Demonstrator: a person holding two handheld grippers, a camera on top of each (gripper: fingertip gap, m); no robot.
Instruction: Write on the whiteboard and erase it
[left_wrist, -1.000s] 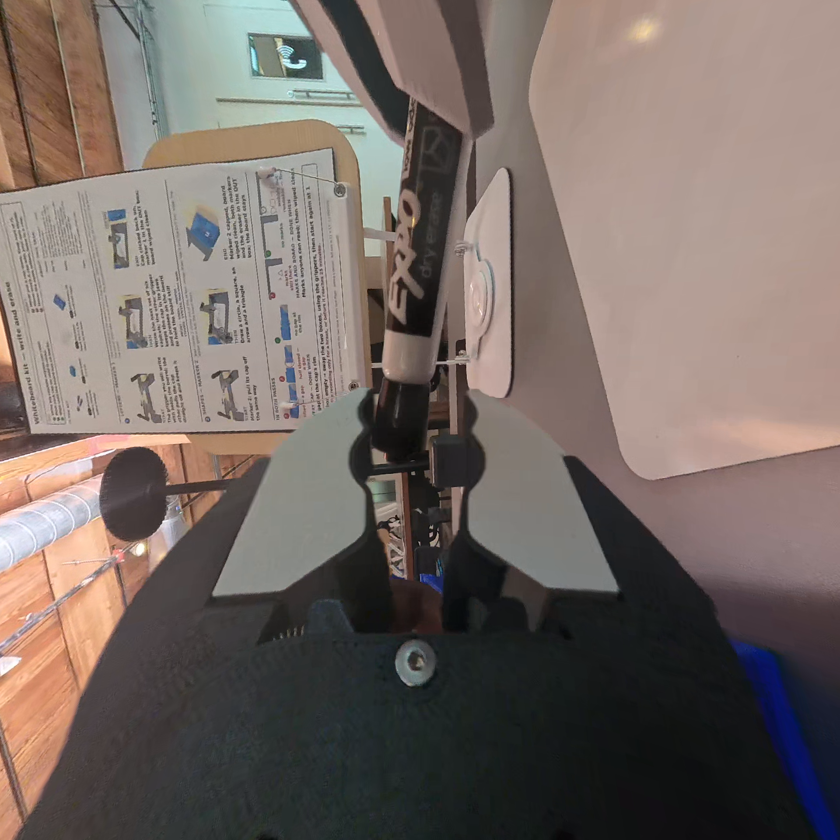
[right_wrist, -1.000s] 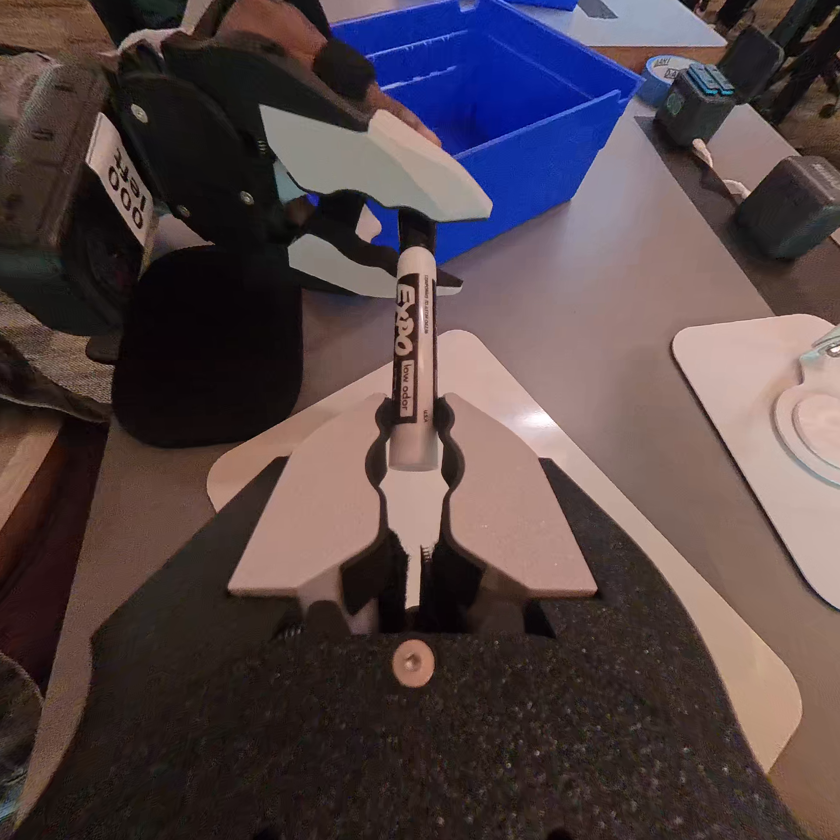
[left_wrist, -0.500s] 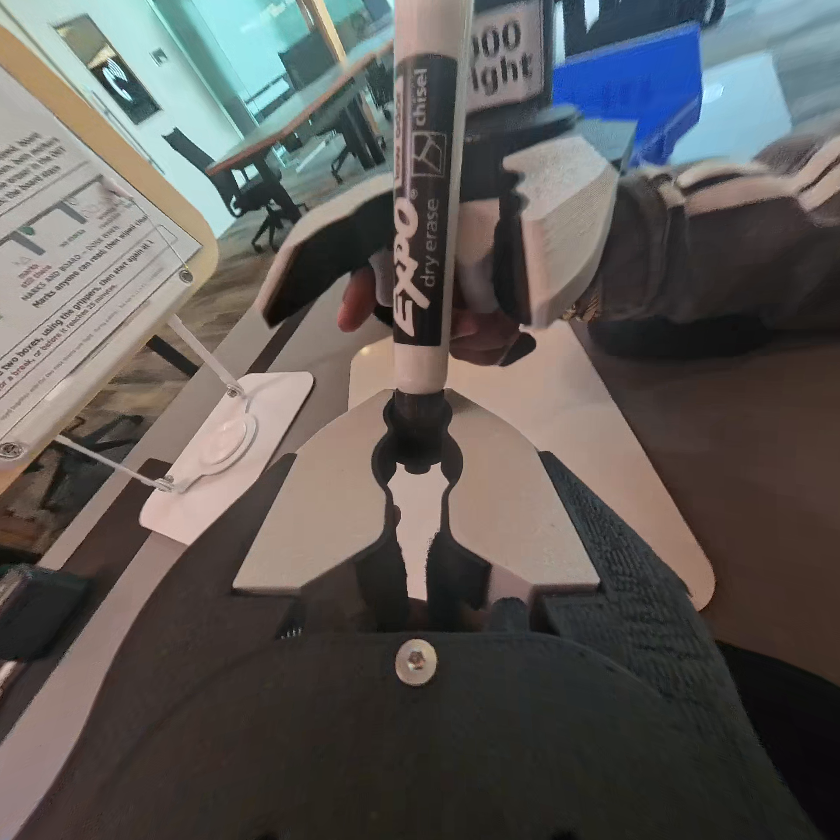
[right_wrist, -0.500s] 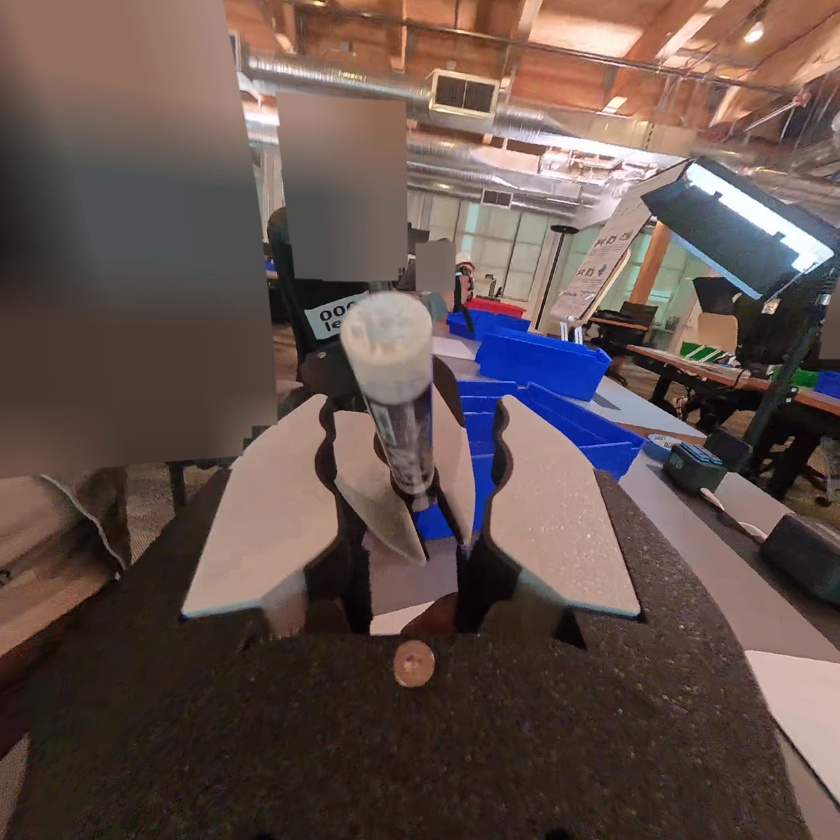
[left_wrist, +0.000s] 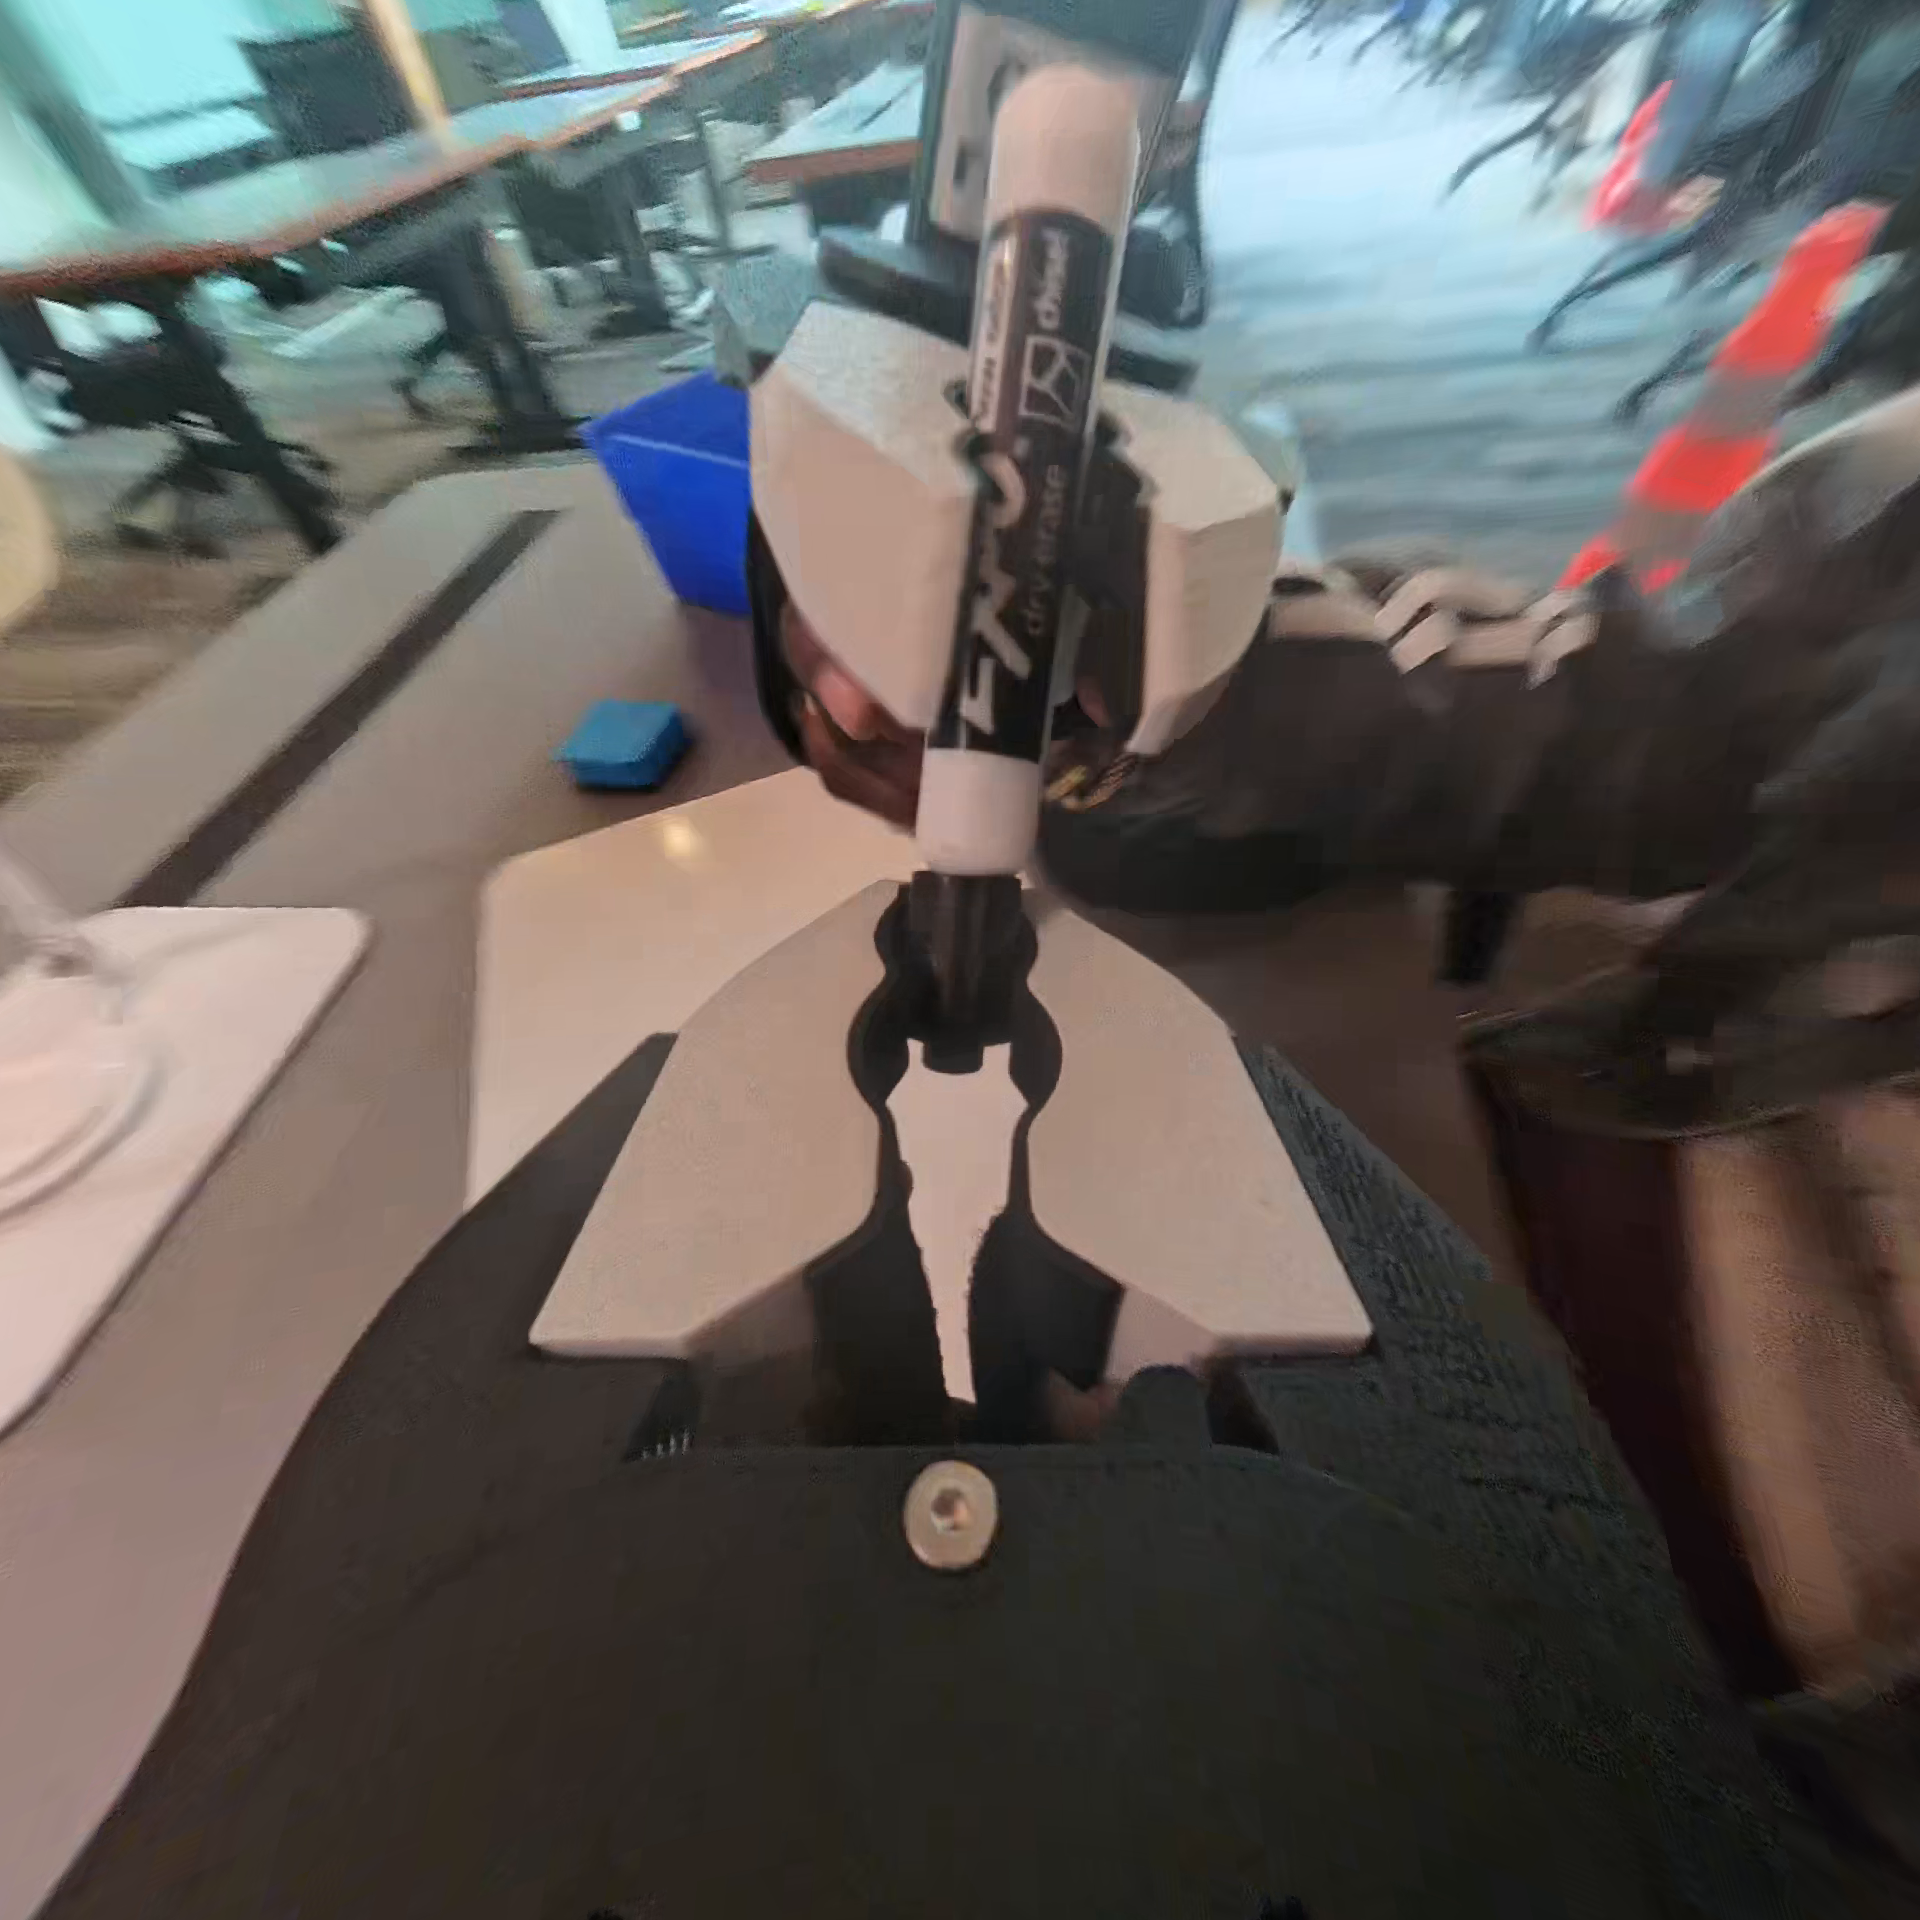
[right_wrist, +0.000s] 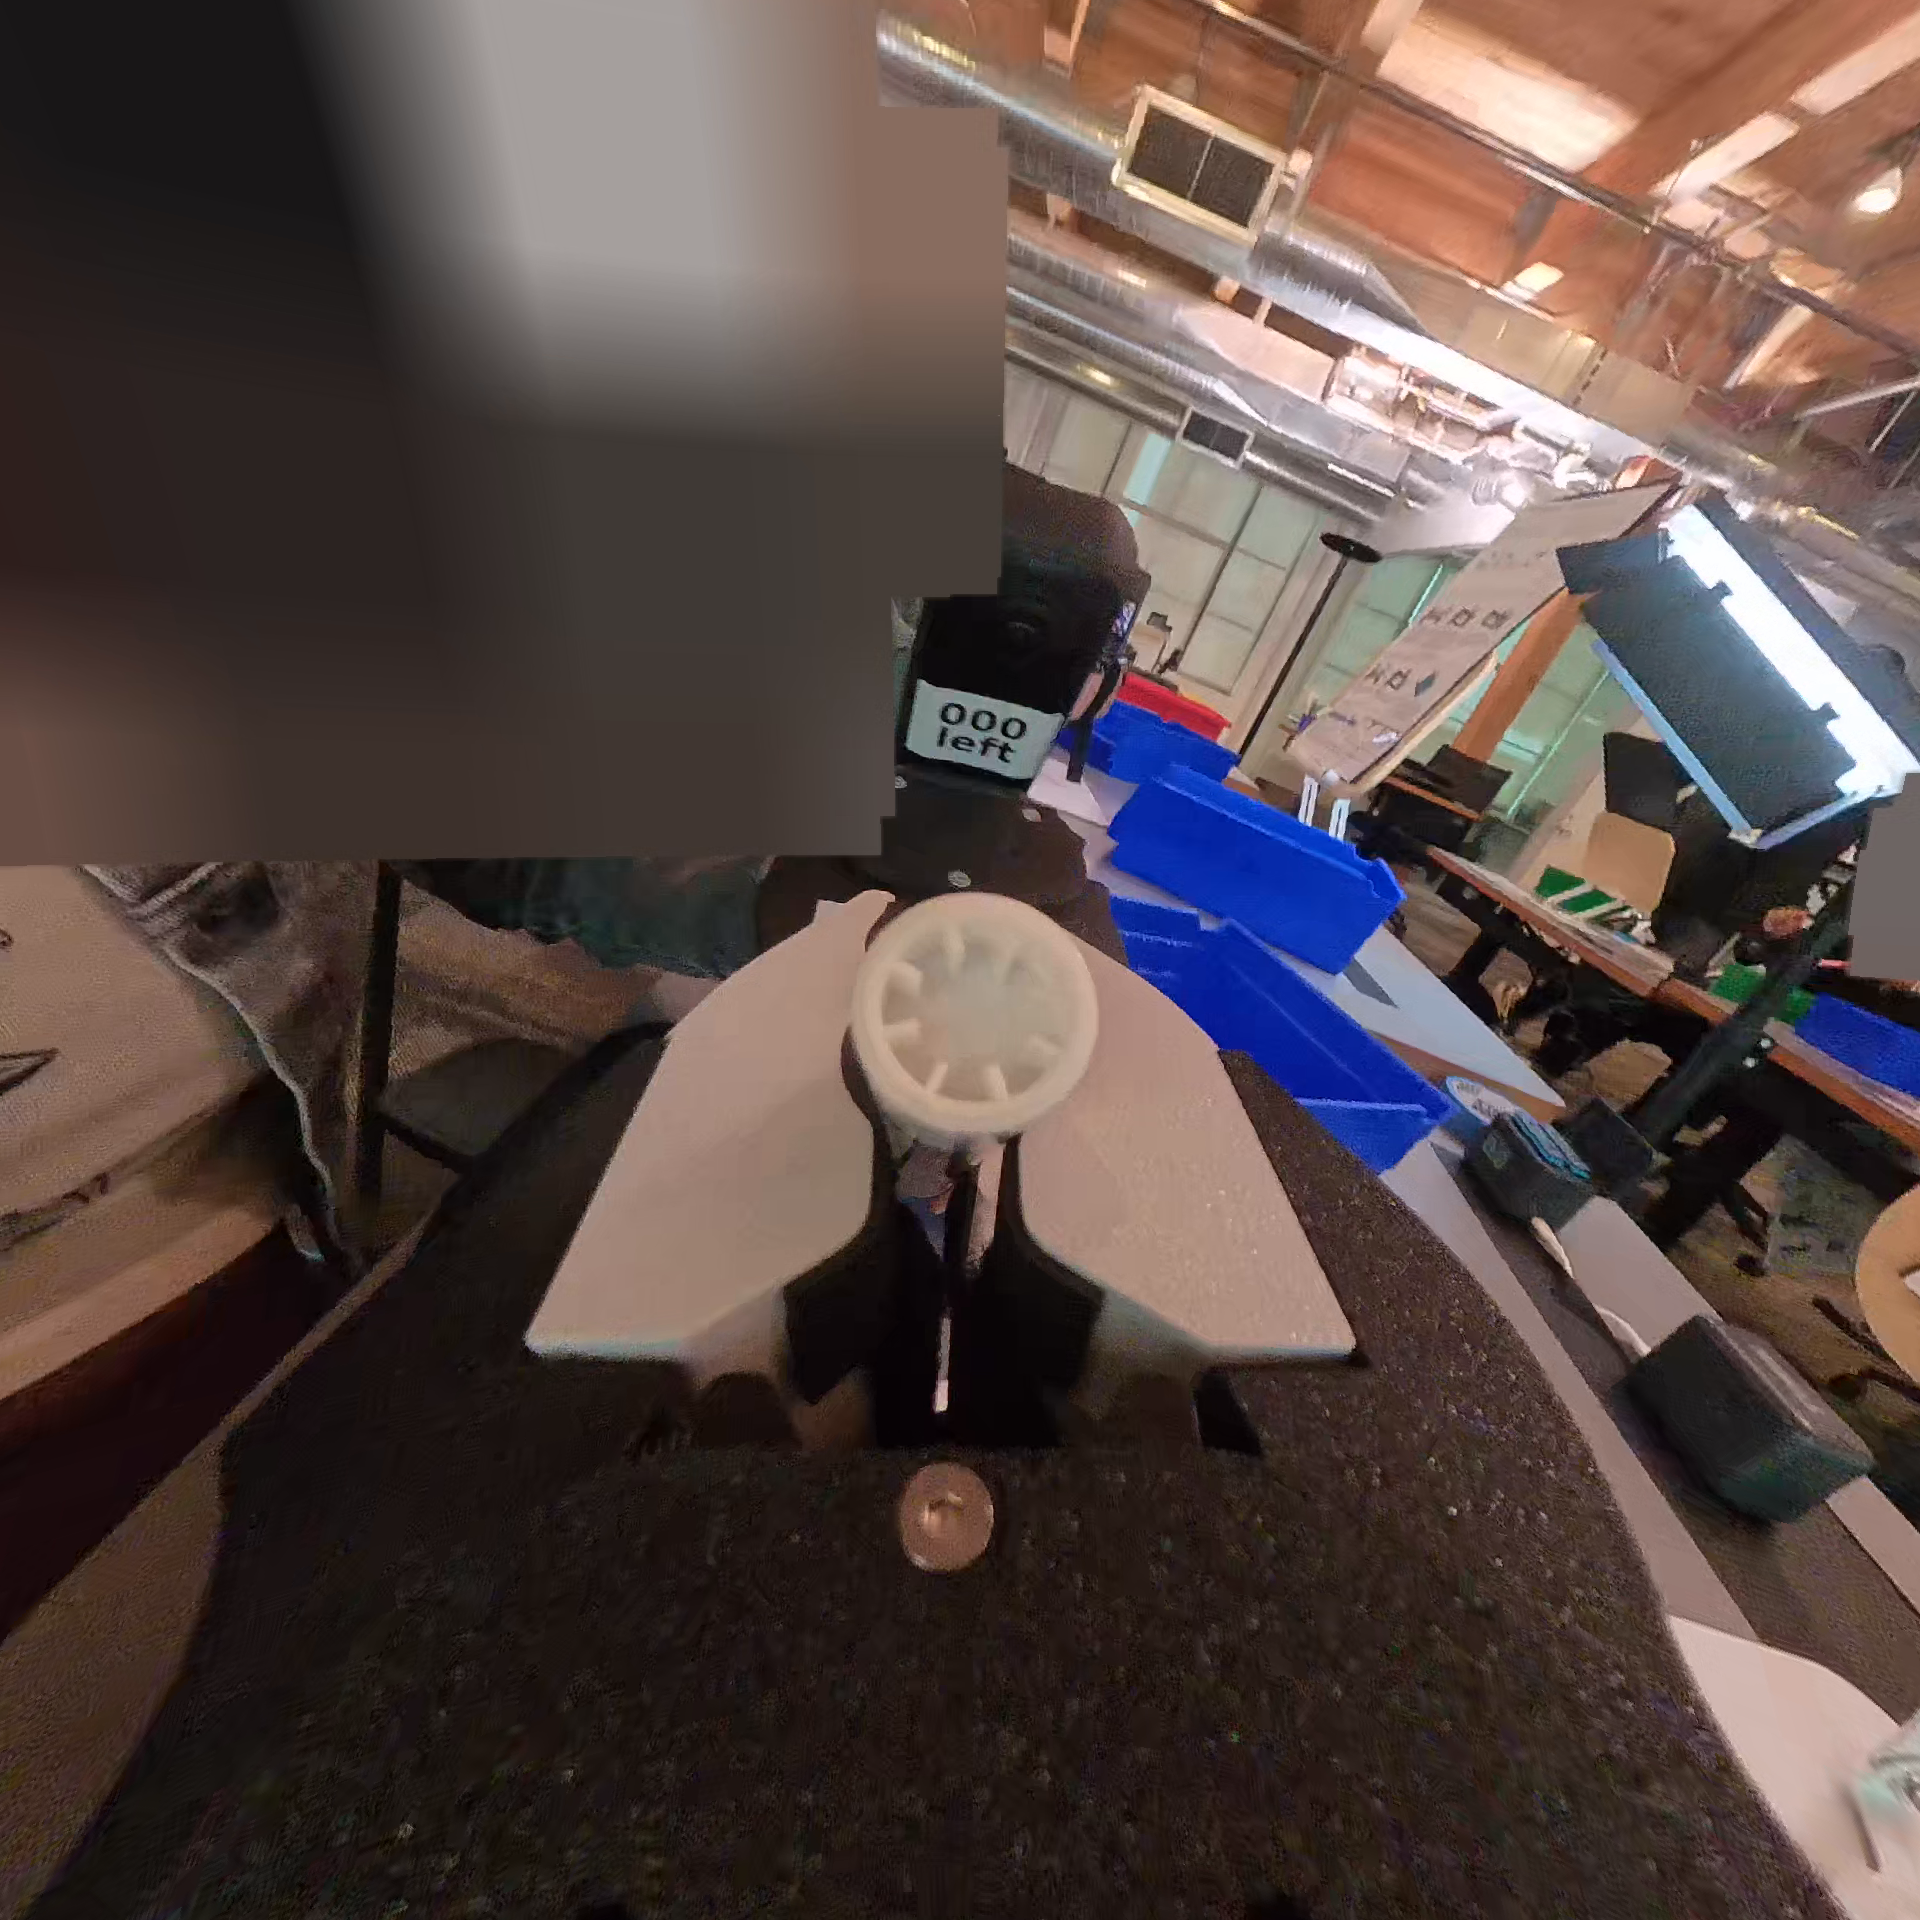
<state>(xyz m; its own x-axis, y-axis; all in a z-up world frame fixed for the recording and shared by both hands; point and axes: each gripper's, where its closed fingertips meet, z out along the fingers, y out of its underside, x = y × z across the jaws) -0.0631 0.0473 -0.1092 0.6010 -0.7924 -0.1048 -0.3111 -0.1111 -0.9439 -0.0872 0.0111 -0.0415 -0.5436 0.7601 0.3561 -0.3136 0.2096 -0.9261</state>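
I have the marker (left_wrist: 1023, 499) spanned between both tools, well above the tabletop (left_wrist: 343, 831). My left hand-held gripper (left_wrist: 951, 997) is clamped on the black cap (left_wrist: 951, 966) at the near end, the cap seated in the notch between its fingertips. My right hand-held gripper (right_wrist: 971, 1049) is closed around the white barrel farther up; in the right wrist view I look almost straight down the marker's ribbed tail end (right_wrist: 975, 1023), so the barrel runs nearly along that camera's axis.

I judge the step to be uncapping. To do it well I would keep both grips firm and pull the 2 tools apart straight along the marker's length, without bending, so the cap slides off rather than the barrel slipping through the right fingers. The left view is motion-blurred, so I cannot tell whether the cap has begun to separate.

The whiteboard (left_wrist: 644, 925) lies flat on the tabletop beneath the marker, bare as far as I can see. A small blue eraser (left_wrist: 621, 744) sits just beyond its far edge, and a blue bin (left_wrist: 681, 509) stands farther back. Once uncapped, I would park the cap away from the board.
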